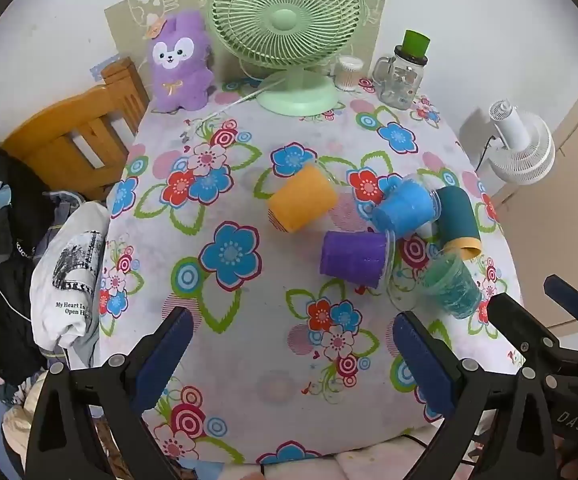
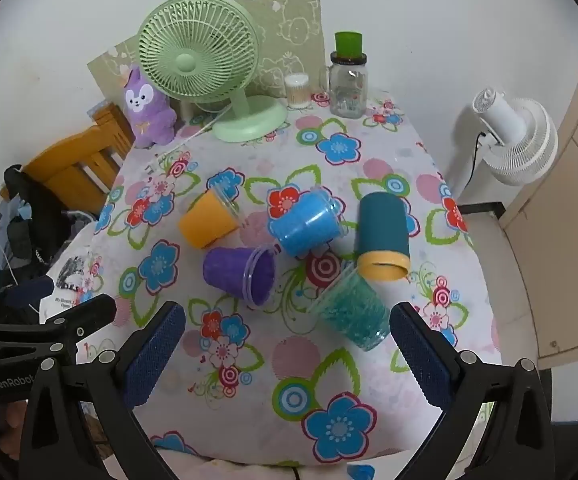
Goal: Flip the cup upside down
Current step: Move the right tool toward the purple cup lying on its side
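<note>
Several cups lie on their sides on the flowered tablecloth: an orange cup (image 1: 301, 198) (image 2: 208, 220), a light blue cup (image 1: 405, 210) (image 2: 307, 224), a purple cup (image 1: 353, 258) (image 2: 239, 274), a dark teal cup with a yellow rim (image 1: 459, 218) (image 2: 383, 236), and a clear cup of teal beads (image 1: 451, 286) (image 2: 353, 312). My left gripper (image 1: 293, 360) is open and empty above the table's near edge, short of the cups. My right gripper (image 2: 289, 352) is open and empty, just short of the teal bead cup. The right gripper also shows in the left wrist view (image 1: 537, 320).
At the table's far end stand a green desk fan (image 1: 289, 32) (image 2: 205, 68), a purple plush toy (image 1: 181, 64), a glass jar with a green cap (image 2: 349, 76) and a cotton swab tub (image 2: 297, 90). A wooden chair (image 1: 73, 136) with clothes stands left, a white fan (image 2: 517, 136) right.
</note>
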`<action>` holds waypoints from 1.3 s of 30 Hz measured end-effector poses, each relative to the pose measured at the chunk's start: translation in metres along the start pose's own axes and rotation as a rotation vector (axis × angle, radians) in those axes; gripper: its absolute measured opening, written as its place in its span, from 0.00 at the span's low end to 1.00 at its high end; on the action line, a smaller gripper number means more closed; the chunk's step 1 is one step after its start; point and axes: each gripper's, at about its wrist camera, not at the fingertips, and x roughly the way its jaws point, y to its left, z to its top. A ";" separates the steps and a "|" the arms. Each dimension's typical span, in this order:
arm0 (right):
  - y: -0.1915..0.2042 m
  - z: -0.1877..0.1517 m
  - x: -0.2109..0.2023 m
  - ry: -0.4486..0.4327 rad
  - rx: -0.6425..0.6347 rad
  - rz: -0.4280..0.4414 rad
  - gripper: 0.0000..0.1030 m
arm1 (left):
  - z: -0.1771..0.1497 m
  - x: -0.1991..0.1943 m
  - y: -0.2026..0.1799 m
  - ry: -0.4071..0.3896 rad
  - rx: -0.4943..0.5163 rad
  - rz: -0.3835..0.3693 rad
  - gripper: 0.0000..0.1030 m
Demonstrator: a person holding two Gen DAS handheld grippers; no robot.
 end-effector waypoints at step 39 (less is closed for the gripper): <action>-0.017 0.010 0.002 0.020 -0.019 -0.010 1.00 | 0.008 0.001 -0.020 -0.022 0.008 0.009 0.98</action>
